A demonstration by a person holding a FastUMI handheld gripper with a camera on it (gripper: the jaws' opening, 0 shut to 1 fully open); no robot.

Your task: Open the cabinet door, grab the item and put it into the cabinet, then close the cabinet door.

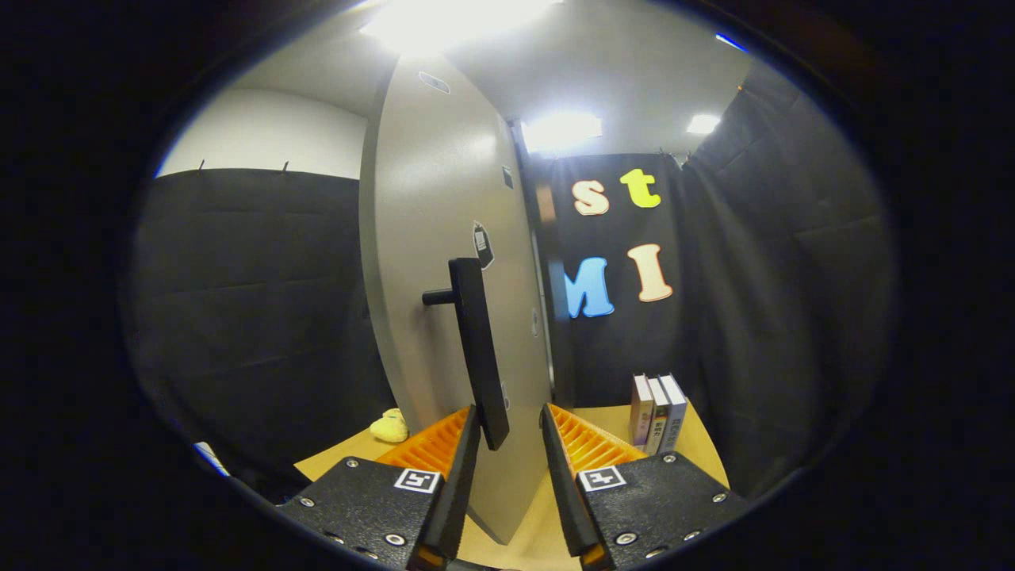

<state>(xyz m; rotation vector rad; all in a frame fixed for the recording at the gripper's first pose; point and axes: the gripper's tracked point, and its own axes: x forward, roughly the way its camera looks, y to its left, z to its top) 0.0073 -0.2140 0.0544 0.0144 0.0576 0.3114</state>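
A tall grey cabinet door (428,238) stands at an angle just ahead of me, its lower corner reaching down between my fingers. A black vertical bar handle (476,333) sticks out of it on a short post. My gripper (511,416) is open, and the handle's lower end hangs between the fingers, close against the left finger and apart from the right one. A small yellow soft toy (390,427) lies on the wooden table (702,456), left of the door. Three books (658,412) stand upright on the table to the right, beyond the right finger.
A dark upright strip of the cabinet body (555,317) shows behind the door's far edge. Black cloth walls close the booth on the left, back and right. The tabletop runs under the door and ends close to the cloth on both sides.
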